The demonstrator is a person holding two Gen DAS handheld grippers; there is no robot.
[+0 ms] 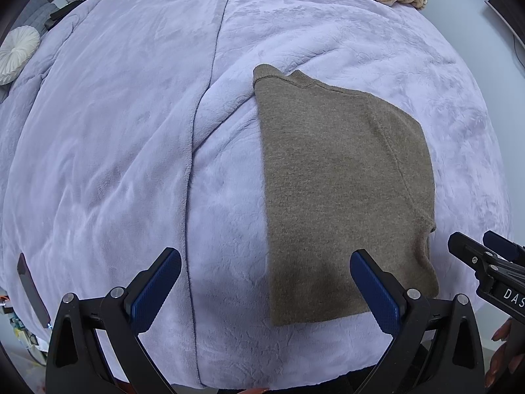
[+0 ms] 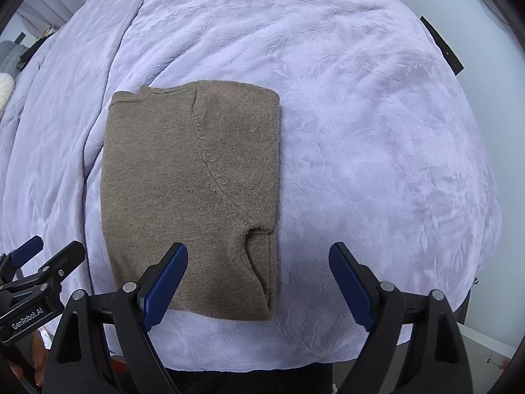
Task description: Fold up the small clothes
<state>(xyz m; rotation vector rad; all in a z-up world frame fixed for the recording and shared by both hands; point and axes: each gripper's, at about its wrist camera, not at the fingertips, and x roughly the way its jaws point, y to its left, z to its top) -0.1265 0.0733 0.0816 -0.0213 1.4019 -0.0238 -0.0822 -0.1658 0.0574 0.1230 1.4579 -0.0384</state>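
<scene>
The brown sweater (image 2: 193, 197) lies on the bed blanket (image 2: 361, 131) just ahead of both grippers, apparently folded lengthwise with its sleeve tucked. Left gripper (image 1: 265, 282) and right gripper (image 2: 259, 279) are spread, holding nothing. A crosswise fold likely remains.

Left gripper (image 1: 265, 290), right gripper (image 2: 259, 284): fingers spread wide (nothing held), side by side.

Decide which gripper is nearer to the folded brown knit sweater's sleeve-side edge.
Right. The right gripper straddles that edge of the folded brown knit sweater, jaws open. The left gripper hovers open over the sweater's opposite plain edge on the lavender fleece blanket.
</scene>
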